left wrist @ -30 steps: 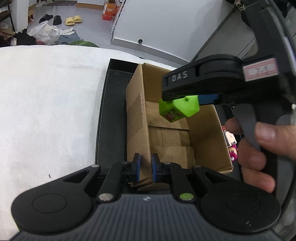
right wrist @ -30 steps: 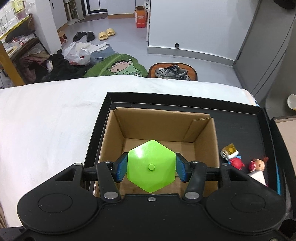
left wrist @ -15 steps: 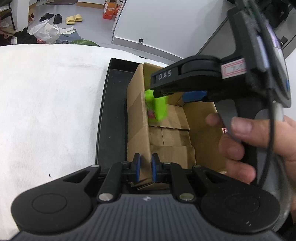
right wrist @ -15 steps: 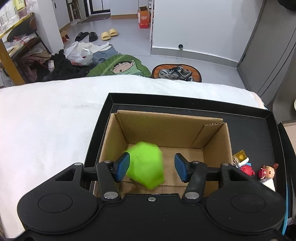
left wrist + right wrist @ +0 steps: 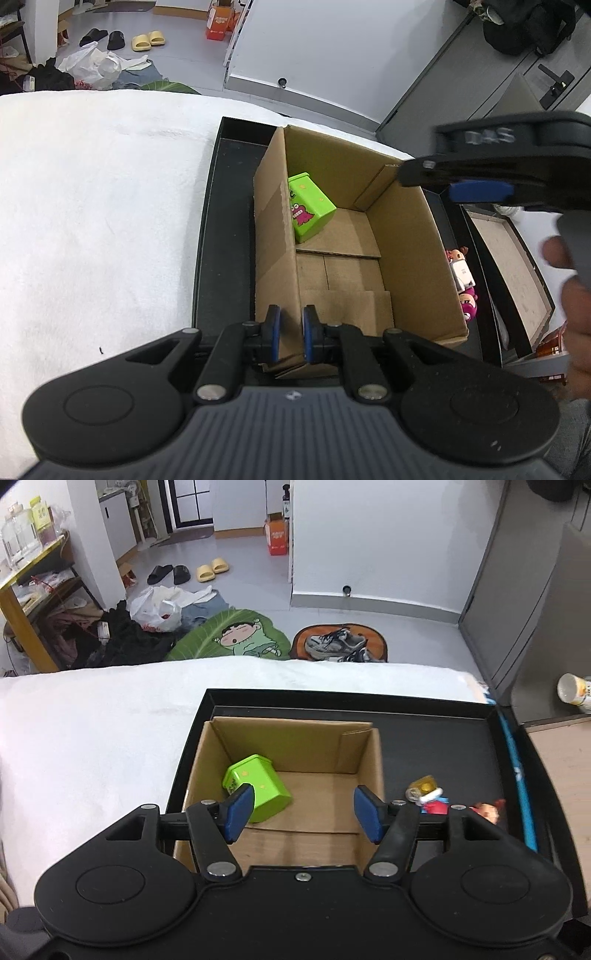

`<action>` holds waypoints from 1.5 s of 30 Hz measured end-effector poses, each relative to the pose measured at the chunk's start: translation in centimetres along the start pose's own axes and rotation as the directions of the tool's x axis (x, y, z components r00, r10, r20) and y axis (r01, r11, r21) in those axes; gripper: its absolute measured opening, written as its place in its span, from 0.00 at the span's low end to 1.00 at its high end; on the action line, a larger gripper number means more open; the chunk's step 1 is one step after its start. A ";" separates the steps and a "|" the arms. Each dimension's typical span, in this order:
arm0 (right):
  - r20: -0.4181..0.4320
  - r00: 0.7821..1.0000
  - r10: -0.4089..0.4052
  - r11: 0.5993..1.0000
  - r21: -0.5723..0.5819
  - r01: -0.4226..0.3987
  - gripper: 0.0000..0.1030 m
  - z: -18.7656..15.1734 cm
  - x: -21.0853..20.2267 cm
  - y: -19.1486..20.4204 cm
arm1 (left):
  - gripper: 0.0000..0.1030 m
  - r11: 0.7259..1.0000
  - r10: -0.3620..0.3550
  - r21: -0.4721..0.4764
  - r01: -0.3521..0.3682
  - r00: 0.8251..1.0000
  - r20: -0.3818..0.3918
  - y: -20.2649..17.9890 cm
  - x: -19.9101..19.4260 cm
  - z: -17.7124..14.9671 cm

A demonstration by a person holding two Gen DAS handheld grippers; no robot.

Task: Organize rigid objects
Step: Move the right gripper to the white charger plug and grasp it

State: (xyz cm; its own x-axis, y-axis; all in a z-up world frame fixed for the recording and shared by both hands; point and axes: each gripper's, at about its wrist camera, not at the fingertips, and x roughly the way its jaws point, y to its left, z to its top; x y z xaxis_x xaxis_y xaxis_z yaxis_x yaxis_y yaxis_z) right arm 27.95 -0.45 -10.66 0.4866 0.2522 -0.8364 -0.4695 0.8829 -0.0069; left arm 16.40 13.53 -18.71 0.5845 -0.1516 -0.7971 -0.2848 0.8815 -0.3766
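Observation:
A green hexagonal toy box lies on its side inside the open cardboard box, against the box's left wall; it also shows in the right wrist view. My left gripper is shut on the near-left wall of the cardboard box. My right gripper is open and empty, raised above the cardboard box.
The cardboard box stands in a black tray on a white cloth. Small toy figures lie in the tray right of the box; they also show in the left wrist view. A second tray is further right.
My right gripper opened and let go of the green toy box, which fell into the cardboard box and came to rest at its left wall. The right gripper then rose and drew back.

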 end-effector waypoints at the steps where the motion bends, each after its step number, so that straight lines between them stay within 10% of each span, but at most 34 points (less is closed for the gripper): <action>1: 0.002 1.000 -0.004 1.000 -0.002 0.004 0.58 -0.1 -0.4 -0.4 | 0.11 1.000 0.002 -0.001 -0.002 1.000 -0.001 0.0 0.0 0.0; 25: -0.050 0.994 -0.093 0.990 0.106 0.098 0.73 -3.6 -0.9 -10.9 | 0.11 0.999 0.048 0.011 -0.048 0.999 -0.010 -0.8 0.1 -0.1; 45: -0.228 0.973 -0.048 0.984 0.157 0.086 0.59 -7.2 4.7 -13.9 | 0.12 0.998 0.058 0.013 -0.058 0.998 -0.019 -0.8 0.4 -0.2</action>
State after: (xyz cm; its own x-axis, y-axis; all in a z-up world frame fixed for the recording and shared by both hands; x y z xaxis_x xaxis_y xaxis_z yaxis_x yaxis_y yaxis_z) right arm 31.48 -14.37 -18.44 0.3281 0.1123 -0.9379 -0.3050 0.9523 0.0073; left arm 16.68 12.65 -18.82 0.5527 -0.1084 -0.8263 -0.3085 0.8944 -0.3237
